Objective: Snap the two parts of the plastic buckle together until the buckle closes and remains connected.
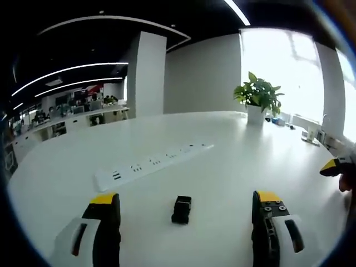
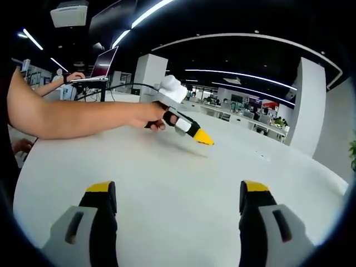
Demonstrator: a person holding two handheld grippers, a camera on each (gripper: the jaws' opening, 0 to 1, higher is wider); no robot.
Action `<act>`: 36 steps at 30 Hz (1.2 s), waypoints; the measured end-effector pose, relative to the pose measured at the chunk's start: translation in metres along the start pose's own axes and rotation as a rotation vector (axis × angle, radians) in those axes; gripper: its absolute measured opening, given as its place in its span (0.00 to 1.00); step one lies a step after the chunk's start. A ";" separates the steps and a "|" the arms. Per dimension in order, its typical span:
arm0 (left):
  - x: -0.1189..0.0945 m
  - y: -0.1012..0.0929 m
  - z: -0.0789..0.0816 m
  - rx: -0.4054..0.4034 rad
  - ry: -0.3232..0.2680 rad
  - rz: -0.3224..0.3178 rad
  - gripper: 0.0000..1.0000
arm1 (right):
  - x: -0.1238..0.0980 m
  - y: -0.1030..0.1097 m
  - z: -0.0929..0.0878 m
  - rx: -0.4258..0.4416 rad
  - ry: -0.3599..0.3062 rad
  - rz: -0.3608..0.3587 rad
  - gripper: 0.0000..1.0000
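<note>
A small black plastic buckle (image 1: pixel 181 209) lies on the white table (image 1: pixel 222 139) in the left gripper view. It rests between the yellow-tipped jaws of my left gripper (image 1: pixel 186 198), which stand wide open and apart from it. In the right gripper view my right gripper (image 2: pixel 178 187) is also open, with bare table between its jaws. There a person's arm holds the left gripper (image 2: pixel 197 134) low over the table ahead. The right gripper's yellow tip (image 1: pixel 332 166) pokes in at the right edge of the left gripper view.
A white power strip (image 1: pixel 150 164) lies across the table beyond the buckle. A potted plant (image 1: pixel 257 97) stands at the far edge by the window. An open laptop (image 2: pixel 103 64) sits behind the person's arm (image 2: pixel 72 117). Office desks fill the background.
</note>
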State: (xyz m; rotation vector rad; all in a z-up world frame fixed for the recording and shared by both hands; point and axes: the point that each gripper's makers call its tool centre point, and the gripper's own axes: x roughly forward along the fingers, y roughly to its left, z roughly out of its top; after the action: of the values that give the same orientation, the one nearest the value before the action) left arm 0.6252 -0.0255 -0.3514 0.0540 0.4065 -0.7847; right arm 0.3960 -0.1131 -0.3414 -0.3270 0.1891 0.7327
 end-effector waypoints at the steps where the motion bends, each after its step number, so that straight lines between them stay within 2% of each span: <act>1: -0.001 -0.001 0.000 -0.001 -0.005 0.000 1.00 | 0.000 0.000 0.000 0.000 0.001 0.000 0.91; 7: -0.003 -0.005 -0.012 -0.015 0.014 -0.012 1.00 | 0.001 0.000 -0.001 0.007 0.002 0.000 0.91; 16: -0.014 -0.011 -0.012 0.003 -0.008 -0.003 1.00 | 0.001 -0.003 -0.002 0.003 0.001 -0.007 0.90; 18: -0.017 -0.008 -0.006 0.038 -0.046 0.028 1.00 | 0.001 -0.003 -0.003 0.002 0.005 -0.008 0.90; 22: -0.021 -0.013 -0.010 0.017 -0.032 0.017 1.00 | 0.001 -0.005 -0.003 0.000 0.005 -0.017 0.90; 31: -0.030 -0.017 -0.019 0.035 -0.022 0.029 1.00 | -0.001 -0.006 -0.002 -0.008 -0.003 -0.027 0.90; 36: -0.037 -0.034 -0.023 0.018 -0.037 -0.036 1.00 | 0.001 -0.007 -0.005 -0.023 0.007 -0.030 0.90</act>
State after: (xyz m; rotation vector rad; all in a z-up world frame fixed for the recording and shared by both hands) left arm 0.5702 -0.0204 -0.3554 0.0496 0.3662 -0.8235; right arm 0.4006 -0.1191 -0.3448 -0.3533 0.1821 0.7047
